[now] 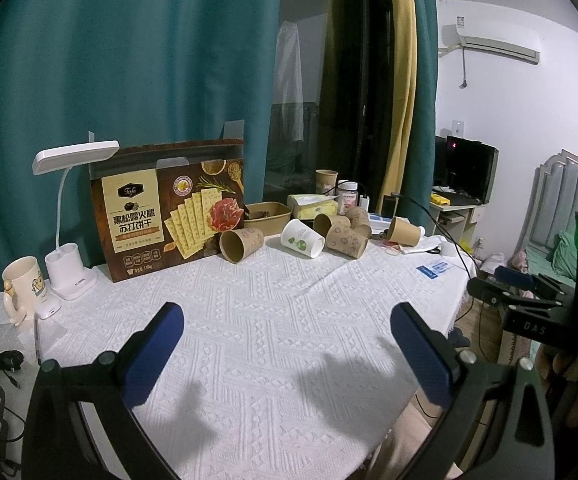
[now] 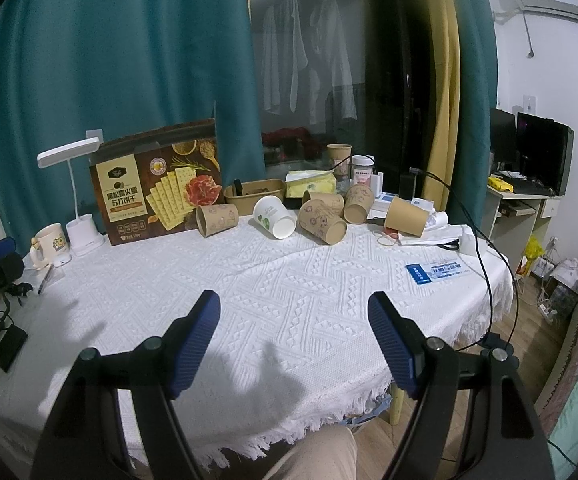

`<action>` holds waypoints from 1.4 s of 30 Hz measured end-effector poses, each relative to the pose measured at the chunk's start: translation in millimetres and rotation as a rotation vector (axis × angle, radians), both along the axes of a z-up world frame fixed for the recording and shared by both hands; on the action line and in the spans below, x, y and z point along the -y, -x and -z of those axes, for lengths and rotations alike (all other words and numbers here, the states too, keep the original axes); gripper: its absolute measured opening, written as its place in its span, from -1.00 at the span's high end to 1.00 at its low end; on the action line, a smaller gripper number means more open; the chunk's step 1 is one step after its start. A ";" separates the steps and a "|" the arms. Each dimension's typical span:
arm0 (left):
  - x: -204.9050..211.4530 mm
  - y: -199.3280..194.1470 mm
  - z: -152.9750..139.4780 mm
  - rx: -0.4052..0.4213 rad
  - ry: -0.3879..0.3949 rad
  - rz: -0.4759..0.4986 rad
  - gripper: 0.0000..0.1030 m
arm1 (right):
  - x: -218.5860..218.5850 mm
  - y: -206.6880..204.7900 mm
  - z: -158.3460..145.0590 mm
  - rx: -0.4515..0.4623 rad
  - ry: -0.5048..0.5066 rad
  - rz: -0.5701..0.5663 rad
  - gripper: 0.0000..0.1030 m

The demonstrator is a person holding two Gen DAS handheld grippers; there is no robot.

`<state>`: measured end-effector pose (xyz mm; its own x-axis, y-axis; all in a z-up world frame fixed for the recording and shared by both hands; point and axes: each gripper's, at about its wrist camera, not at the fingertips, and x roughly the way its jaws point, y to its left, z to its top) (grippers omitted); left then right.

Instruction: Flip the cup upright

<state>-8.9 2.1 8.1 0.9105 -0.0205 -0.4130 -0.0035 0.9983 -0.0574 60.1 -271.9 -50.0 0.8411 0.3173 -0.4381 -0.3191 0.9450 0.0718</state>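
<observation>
Right now the table (image 1: pixel 273 320) fills the lower half of both views, draped in a white textured cloth (image 2: pixel 289 280) whose fringe hangs off the near edge in the right wrist view. Behind it, a teal curtain (image 1: pixel 129 60) covers the upper left of each frame.

At centre left stands the cracker box (image 1: pixel 169 204), upright at the back of the table, with a white lamp (image 1: pixel 73 216) just to its left and a mug (image 1: pixel 23 284) further left.

Cups lie tipped over in a row at the middle of the frame, all on their sides. The brown cup (image 1: pixel 241 245) nearest the box has its mouth turned toward me. Just right of it lies the white cup (image 1: pixel 303 239), also mouth toward me. Next come a cluster of brown cups (image 1: pixel 343 232), touching one another, and one more brown cup (image 1: pixel 404 231) apart at the right. One cup (image 1: pixel 326 180) stands upright behind them, near a brown tray (image 1: pixel 267 218) and a tissue pack (image 1: pixel 313 205).

At the right of the table lies a blue-and-white card (image 2: pixel 437 272).

My left fingers (image 1: pixel 287 344) are spread wide over bare cloth at the bottom of the frame, holding nothing. My right fingers (image 2: pixel 295 340) are likewise spread, empty, low in their own frame, well apart from the cups.
</observation>
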 end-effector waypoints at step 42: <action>129.9 -428.0 117.2 -0.509 0.310 0.108 -0.87 | 109.9 -296.6 87.0 -0.212 0.051 0.052 -0.44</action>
<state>419.1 -127.8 -109.1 0.5864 -0.2907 -0.7560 -0.0061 0.9318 -0.3630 356.7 -381.8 -137.0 0.7430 0.2490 -0.6213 -0.2528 0.9639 0.0840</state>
